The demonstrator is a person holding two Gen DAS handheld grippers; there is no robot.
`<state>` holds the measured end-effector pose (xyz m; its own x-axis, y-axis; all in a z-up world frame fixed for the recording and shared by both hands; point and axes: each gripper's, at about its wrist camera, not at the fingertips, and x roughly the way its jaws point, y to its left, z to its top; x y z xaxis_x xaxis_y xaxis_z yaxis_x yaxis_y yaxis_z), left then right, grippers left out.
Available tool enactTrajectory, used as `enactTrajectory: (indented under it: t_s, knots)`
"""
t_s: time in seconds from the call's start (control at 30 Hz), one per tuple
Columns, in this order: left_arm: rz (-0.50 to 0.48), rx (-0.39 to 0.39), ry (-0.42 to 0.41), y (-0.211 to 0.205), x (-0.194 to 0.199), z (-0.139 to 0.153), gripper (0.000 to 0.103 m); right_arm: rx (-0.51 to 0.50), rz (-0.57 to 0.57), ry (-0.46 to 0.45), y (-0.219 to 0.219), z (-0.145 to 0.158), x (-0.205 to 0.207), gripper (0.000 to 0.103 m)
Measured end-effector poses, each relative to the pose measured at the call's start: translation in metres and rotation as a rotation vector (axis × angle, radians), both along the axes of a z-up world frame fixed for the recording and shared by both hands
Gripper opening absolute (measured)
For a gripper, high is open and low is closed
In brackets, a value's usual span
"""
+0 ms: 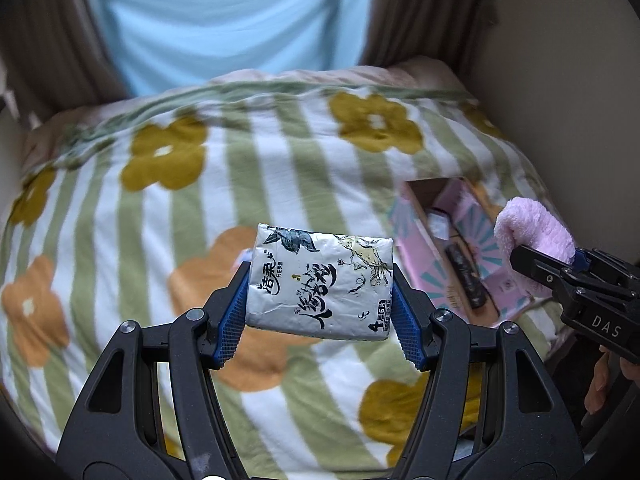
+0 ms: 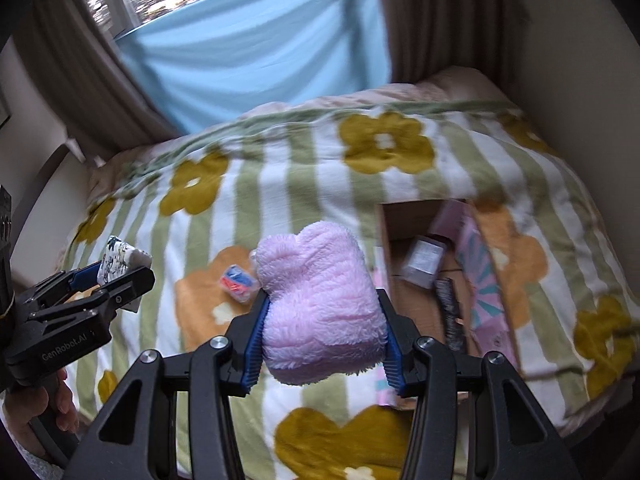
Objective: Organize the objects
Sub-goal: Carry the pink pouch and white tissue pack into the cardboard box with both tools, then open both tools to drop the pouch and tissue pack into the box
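My left gripper (image 1: 320, 304) is shut on a white tissue pack (image 1: 320, 280) with black ink drawings, held above the bed; it also shows in the right wrist view (image 2: 120, 260). My right gripper (image 2: 322, 316) is shut on a folded fluffy pink cloth (image 2: 320, 300), which also shows in the left wrist view (image 1: 536, 236) at the right. An open pink cardboard box (image 2: 484, 280) lies on the bed to the right and holds a clear small packet (image 2: 424, 258) and a dark flat item (image 2: 450, 312). A small blue and red packet (image 2: 236, 280) lies on the blanket.
The bed carries a green-striped blanket with yellow and orange flowers (image 1: 168, 208). A light blue sheet (image 2: 256, 52) and brown curtains hang behind it. A wall (image 2: 580, 80) runs along the bed's right side.
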<state>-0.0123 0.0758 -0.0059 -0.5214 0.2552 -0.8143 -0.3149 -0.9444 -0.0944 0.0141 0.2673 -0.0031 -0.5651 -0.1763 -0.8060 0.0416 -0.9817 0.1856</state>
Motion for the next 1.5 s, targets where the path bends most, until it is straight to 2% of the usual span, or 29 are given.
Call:
enactTrajectory:
  t_s: [0.2,0.4,0.67,0.9,1.03,1.23,1.5]
  knots:
    - [-0.156,-0.004,-0.023,0.070,-0.020,-0.010,0.061,0.005,-0.135,-0.040,0.054,-0.014,0.003,0.045]
    - [-0.297,-0.011,-0.065,0.148,-0.051,-0.032,0.061,0.015,-0.220,-0.104,0.094,-0.044,-0.006,0.045]
    - [-0.454,-0.043,-0.122,0.240,-0.092,-0.076,0.061,0.005,-0.256,-0.216,0.126,-0.105,-0.025,0.045]
    - [-0.565,-0.105,-0.180,0.310,-0.122,-0.131,0.061,-0.023,-0.244,-0.285,0.134,-0.154,-0.047,0.045]
    - [-0.618,-0.144,-0.202,0.335,-0.134,-0.164,0.061,-0.018,-0.200,-0.340,0.130,-0.178,-0.058,0.045]
    - [-0.666,-0.185,-0.256,0.354,-0.146,-0.211,0.061,-0.021,-0.166,-0.349,0.122,-0.205,-0.072,0.045]
    - [-0.694,-0.196,-0.278,0.363,-0.143,-0.230,0.061,-0.037,-0.151,-0.343,0.127,-0.215,-0.078,0.045]
